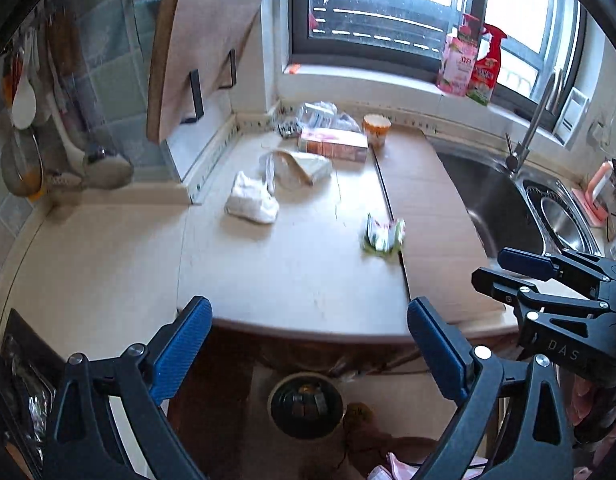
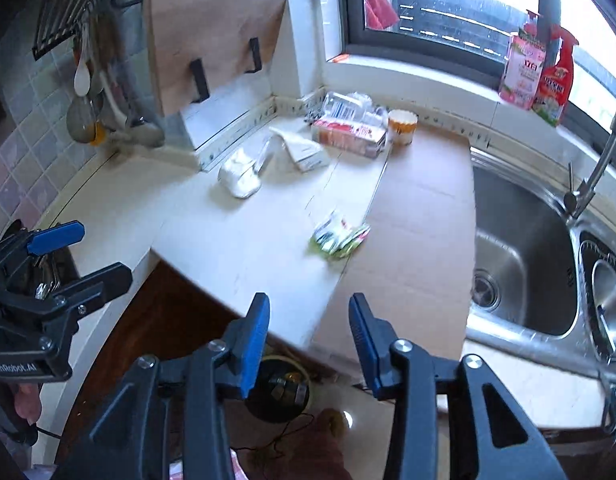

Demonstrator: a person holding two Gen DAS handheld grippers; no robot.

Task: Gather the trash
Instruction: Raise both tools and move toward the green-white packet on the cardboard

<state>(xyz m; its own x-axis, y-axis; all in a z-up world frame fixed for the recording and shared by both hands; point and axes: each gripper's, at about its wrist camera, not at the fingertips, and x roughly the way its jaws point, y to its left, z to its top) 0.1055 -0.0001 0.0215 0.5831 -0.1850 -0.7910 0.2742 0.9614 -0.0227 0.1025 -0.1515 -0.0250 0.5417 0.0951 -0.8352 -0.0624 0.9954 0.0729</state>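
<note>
Black tools (image 1: 308, 344) — blue ribbed pads (image 2: 253, 344), silver screws

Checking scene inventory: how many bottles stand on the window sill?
2: a pink bottle and a red spray bottle side by side at the sill's right end, near the faucet. Others may be out of frame.

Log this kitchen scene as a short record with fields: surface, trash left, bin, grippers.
surface: countertop beside the sink
trash left: green wrapper, white crumpled tissue, pink carton, paper cup, clear plastic bag
bin: round bin on the floor below the counter edge
grippers: left gripper open, empty; right gripper open, empty
</note>
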